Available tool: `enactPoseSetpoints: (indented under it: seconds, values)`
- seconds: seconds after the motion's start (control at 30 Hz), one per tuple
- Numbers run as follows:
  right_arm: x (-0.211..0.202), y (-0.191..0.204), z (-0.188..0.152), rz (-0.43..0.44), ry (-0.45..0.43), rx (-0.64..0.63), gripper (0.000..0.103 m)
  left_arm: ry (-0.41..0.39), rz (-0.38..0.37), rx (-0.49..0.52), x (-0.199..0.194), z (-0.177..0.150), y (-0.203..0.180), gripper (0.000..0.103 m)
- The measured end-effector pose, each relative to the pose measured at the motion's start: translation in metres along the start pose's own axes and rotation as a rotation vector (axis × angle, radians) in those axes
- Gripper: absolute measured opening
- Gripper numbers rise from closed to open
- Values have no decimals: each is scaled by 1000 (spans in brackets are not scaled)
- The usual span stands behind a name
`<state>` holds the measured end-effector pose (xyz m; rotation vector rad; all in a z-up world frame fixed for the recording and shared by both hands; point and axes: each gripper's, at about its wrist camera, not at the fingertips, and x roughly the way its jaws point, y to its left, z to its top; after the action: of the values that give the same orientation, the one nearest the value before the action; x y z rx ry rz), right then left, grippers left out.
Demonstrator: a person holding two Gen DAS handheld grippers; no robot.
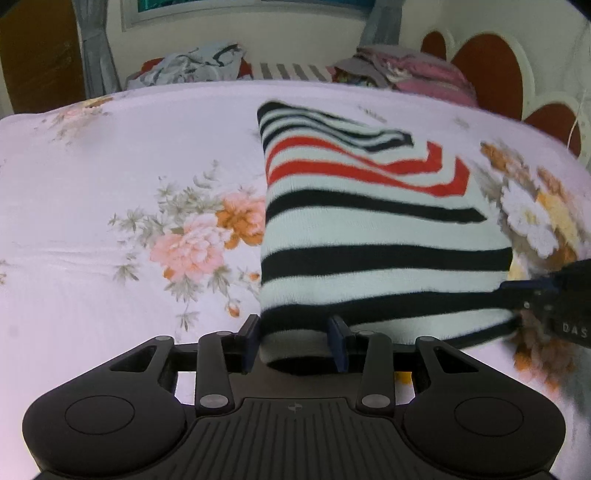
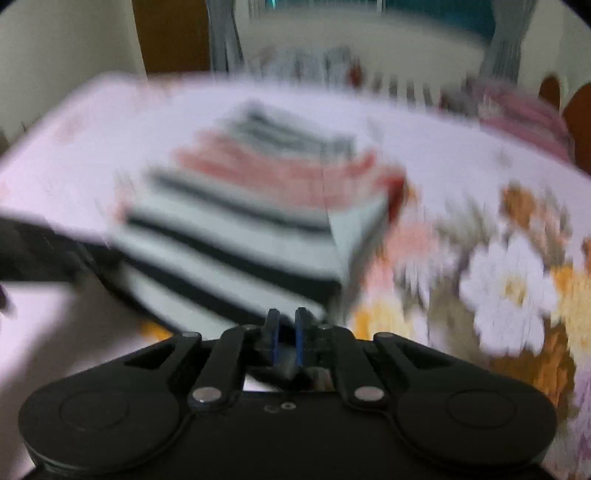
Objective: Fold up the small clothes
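A folded striped sweater (image 1: 369, 229), white with black and red bands, lies on the floral bed sheet (image 1: 110, 177). My left gripper (image 1: 295, 326) is shut on a thick fold at the sweater's near left corner. At the right edge of that view my right gripper (image 1: 517, 302) pinches the sweater's near right corner at the black hem. The right wrist view is heavily blurred. It shows the sweater (image 2: 240, 229) ahead and my right gripper (image 2: 286, 319) with its pads almost together on the dark edge. The left gripper (image 2: 44, 251) is a dark shape at the left.
Loose clothes (image 1: 199, 62) are heaped at the far side of the bed, with a pink pile (image 1: 424, 74) to their right. A white and brown headboard (image 1: 487, 62) stands at the right. A wooden door (image 2: 173, 33) is at the back.
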<state>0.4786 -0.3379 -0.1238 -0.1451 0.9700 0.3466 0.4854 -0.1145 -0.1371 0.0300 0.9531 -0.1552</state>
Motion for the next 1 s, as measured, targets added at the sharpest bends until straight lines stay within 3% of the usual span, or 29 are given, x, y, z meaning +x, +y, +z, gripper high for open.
enactPoseSetpoints:
  seconds: [0.07, 0.13, 0.2, 0.23, 0.27, 0.3, 0.33, 0.47, 0.53, 0.57, 0.6, 0.63, 0.83, 0.87, 0.9, 0.97, 1.0]
  values:
    - [-5, -7, 0, 31, -9, 39, 6, -1, 9, 4, -5, -1, -1, 39]
    - [-22, -11, 4, 47, -88, 45, 6, -45, 6, -9, -18, 5, 3, 39]
    - [-35, -23, 12, 47, -165, 88, 17, -99, 1, -19, -26, 16, 8, 41]
    - [-36, -30, 17, 47, -184, 123, 21, -113, 1, -24, -25, 25, 10, 47]
    - [-33, -40, 20, 51, -185, 157, 32, -123, 8, -36, -22, 35, 11, 70]
    - [-28, -49, 26, 54, -175, 191, 34, -138, 9, -44, -20, 43, 13, 88]
    - [-23, -56, 30, 46, -165, 219, 33, -156, 4, -50, -16, 52, 13, 91]
    - [-25, -55, 42, 62, -233, 192, 16, -156, 2, -36, 4, 79, 6, 90]
    - [-15, -53, 47, 77, -220, 171, 7, -136, 11, -52, 18, 83, 4, 73]
    - [-4, -53, 48, 85, -195, 161, 5, -105, 6, -65, 27, 83, 3, 56]
    - [7, -52, 46, 65, -147, 142, 1, -62, -6, -69, 40, 80, 1, 52]
    - [21, -52, 43, 33, -88, 114, 0, -58, -20, -81, 45, 77, -1, 52]
    - [14, -57, 43, 49, -96, 131, 0, -41, 1, -51, 41, 85, -8, 56]
    - [8, -60, 41, 69, -114, 167, 4, -53, 17, -35, 34, 85, -8, 75]
    - [2, -66, 39, 82, -136, 207, 26, -69, 39, -11, 28, 83, -9, 92]
    - [-6, -80, 32, 127, -168, 285, 58, -94, 64, 41, 22, 79, -8, 94]
    - [-7, -88, 31, 165, -167, 328, 58, -82, 68, 59, 23, 78, -8, 94]
